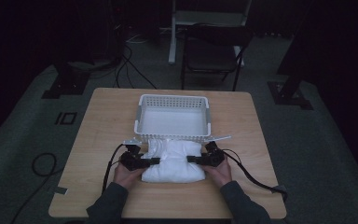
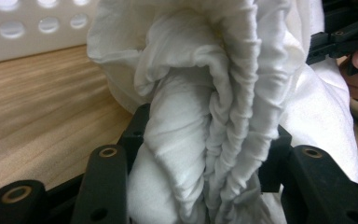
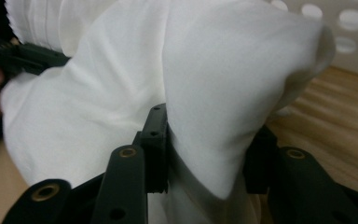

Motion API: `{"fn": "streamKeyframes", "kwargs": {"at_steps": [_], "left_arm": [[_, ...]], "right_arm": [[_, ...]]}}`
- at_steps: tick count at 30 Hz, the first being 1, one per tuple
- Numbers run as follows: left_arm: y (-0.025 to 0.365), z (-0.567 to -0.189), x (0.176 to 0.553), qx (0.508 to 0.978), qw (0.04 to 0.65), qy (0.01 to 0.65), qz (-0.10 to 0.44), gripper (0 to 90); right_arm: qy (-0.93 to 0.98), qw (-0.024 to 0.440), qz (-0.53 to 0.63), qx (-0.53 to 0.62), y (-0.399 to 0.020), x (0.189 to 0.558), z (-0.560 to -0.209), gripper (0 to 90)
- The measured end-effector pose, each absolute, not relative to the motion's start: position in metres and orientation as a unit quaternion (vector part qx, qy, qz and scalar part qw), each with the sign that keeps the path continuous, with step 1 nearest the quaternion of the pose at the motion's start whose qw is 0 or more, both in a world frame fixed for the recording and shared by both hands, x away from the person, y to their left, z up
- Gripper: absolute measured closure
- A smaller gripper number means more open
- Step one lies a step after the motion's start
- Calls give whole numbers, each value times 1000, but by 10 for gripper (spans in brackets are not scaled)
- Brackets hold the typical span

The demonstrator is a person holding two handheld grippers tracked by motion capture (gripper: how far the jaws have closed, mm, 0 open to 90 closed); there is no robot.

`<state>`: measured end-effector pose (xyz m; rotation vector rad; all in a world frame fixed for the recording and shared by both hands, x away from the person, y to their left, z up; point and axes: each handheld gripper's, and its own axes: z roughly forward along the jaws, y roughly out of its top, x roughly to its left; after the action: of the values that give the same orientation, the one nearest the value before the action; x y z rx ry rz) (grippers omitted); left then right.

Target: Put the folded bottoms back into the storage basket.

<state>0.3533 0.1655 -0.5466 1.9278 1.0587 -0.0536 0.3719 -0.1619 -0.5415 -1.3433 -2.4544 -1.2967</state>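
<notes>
A folded white cloth bundle [image 1: 173, 162] lies on the wooden table [image 1: 102, 121], just in front of a white perforated basket [image 1: 173, 101]. My left gripper [image 1: 154, 161] is shut on the bundle's left edge, and the gathered white cloth [image 2: 205, 121] is pinched between its black jaws. My right gripper [image 1: 192, 159] is shut on the right edge, with a smooth fold of the white cloth [image 3: 214, 93] clamped between its jaws. Each gripper view shows the opposite gripper at its far side: the right gripper [image 2: 342, 39] and the left gripper [image 3: 23, 53].
The basket's perforated wall [image 2: 28, 28] stands close behind the cloth and looks empty inside. A white strip [image 1: 220, 138] lies by its front right corner. A dark chair [image 1: 212, 51] stands on the floor beyond the table, with cables beside it.
</notes>
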Motion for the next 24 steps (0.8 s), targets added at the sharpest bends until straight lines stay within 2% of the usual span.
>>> {"fn": "streamKeyframes", "kwargs": {"at_steps": [11, 24], "left_arm": [[159, -539, 343, 792, 444, 418, 24, 528], [151, -525, 326, 807, 425, 404, 70, 533]], "right_arm": [[-813, -43, -406, -415, -153, 356, -533, 641], [-817, -73, -416, -391, -155, 342, -522, 654]]}}
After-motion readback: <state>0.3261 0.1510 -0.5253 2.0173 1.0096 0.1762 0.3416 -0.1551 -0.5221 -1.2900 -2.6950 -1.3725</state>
